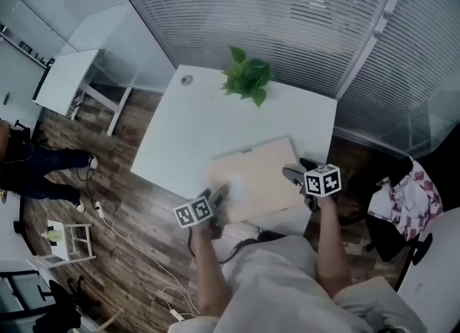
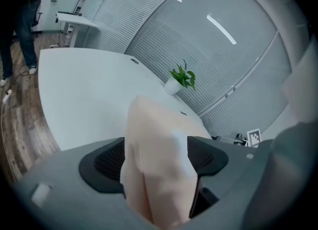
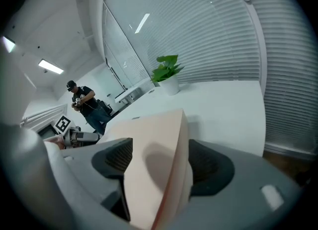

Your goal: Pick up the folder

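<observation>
white desk [image 1: 180, 137], centre of frame. potted plant [image 1: 248, 80] stands at its far edge, upper centre. small round grommet [image 1: 187, 79] at its upper-left corner. beige folder [image 1: 262, 180] lies flat by its near edge, lower centre-right.

The folder [image 1: 262, 177] lies on the near part of the table [image 1: 169, 137], towards its right side. Behind it, at the table's far edge, stands a potted plant [image 1: 248, 80]. The left gripper [image 1: 215, 197] is at the folder's near left corner, the right gripper [image 1: 292, 174] at its right edge, each with the folder between its jaws. A second desk [image 1: 68, 80] stands well off to the left, and a person [image 1: 43, 166] stands on the floor left of the table.
</observation>
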{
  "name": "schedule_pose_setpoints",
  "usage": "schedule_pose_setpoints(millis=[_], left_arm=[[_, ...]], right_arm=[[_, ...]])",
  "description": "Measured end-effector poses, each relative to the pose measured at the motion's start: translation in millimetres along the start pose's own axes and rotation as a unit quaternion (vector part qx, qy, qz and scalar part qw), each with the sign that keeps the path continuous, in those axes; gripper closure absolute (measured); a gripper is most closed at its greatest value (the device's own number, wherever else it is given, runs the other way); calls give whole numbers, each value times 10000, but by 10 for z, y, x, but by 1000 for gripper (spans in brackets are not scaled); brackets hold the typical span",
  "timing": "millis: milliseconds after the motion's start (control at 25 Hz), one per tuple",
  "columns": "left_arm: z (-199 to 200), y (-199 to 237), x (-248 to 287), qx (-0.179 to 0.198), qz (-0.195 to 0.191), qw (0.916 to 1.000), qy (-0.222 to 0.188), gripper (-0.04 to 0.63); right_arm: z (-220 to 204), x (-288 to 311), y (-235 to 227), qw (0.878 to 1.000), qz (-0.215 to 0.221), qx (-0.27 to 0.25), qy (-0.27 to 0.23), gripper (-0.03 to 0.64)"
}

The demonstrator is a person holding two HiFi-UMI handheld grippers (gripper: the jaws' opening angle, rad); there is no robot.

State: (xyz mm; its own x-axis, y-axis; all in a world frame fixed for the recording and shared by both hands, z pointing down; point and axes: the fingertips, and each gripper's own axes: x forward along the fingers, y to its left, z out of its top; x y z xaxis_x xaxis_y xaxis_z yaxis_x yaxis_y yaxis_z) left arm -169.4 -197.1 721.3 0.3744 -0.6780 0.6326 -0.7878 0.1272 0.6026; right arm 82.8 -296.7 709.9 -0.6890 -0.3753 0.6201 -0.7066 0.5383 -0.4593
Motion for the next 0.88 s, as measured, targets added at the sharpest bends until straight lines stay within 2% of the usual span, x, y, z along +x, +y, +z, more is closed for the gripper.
schedule_pose_setpoints(millis=[120, 240, 360, 480, 640, 760, 880], left_arm=[[-120, -57, 91, 115, -133, 9995, 271, 202], [-169, -62, 153, 377, 91, 9986, 363, 196], [-164, -72, 187, 545, 226, 9973, 434, 192], [-152, -48, 196, 563, 285, 9970, 444, 192], [-151, -3, 266, 519, 314, 9976, 348, 188], [-276, -53, 303, 329, 164, 9992, 164, 178], [-195, -32, 236, 267, 128, 9996, -35, 173]], right_arm=[[-132, 106, -5, 9996, 32, -10, 288, 268], [-142, 181, 17, 9992, 120, 56, 376, 267], [-113, 279, 72, 9987, 93, -79, 502, 180], [-142, 361, 64, 9977, -100, -164, 645, 176], [-177, 442, 2, 9983, -53, 58, 579, 176], [-287, 322, -51, 9980, -138, 198, 585, 176], [-207, 337, 22, 9982, -214, 178, 540, 176]])
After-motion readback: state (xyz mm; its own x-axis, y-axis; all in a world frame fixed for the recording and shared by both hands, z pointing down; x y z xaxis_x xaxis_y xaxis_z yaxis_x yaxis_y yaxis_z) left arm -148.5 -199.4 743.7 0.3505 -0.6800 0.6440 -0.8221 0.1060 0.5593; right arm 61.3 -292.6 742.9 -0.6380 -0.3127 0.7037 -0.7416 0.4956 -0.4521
